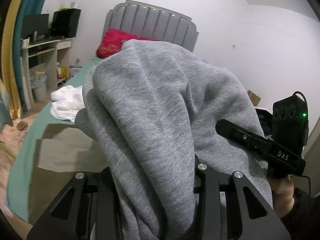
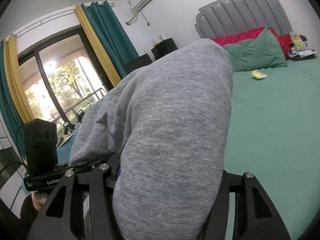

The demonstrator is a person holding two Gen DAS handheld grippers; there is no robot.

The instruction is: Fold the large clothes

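Jaws both clamped on grey garment (image 1: pixel 152 104) | green bed (image 2: pixel 280 120) open rightward

Matt grey knit cloth garment (image 1: pixel 152 104)

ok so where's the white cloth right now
In the left wrist view the white cloth lies bunched on the green bed, at the left, just beside the grey garment draped over the left hand-held gripper.
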